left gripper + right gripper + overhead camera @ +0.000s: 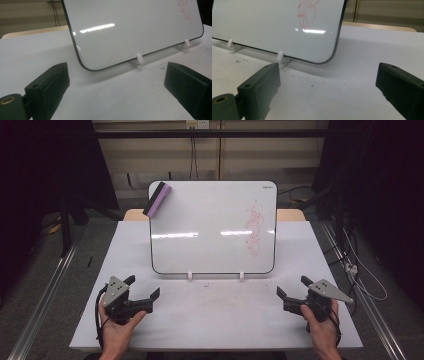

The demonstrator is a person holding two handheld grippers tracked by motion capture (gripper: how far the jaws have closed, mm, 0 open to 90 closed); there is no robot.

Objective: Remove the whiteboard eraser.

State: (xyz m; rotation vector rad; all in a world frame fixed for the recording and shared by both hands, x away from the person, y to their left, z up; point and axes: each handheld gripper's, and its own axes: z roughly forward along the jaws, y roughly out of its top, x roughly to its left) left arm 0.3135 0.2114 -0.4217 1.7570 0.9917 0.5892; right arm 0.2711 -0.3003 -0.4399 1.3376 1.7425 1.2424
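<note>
A whiteboard [210, 227] stands tilted back on two small white feet at the middle of the white table [215, 320]. Red scribbles [255, 227] mark its right side. A purple and black eraser [157, 199] clings to its upper left corner. My left gripper [145, 287] rests near the table's front left, held in a hand, jaws wide apart with nothing between them. My right gripper [292, 287] sits at the front right, also open and empty. The left gripper view looks at the whiteboard's [135, 27] lower left corner. The right gripper view faces the red scribbles [307, 12] and the lower right corner.
Small dark specks [240, 60] lie on the table in front of the board. A wooden edge [132, 214] shows behind the white table. Cables [365, 280] trail on the floor at the right, and metal rails [45, 290] run along the left.
</note>
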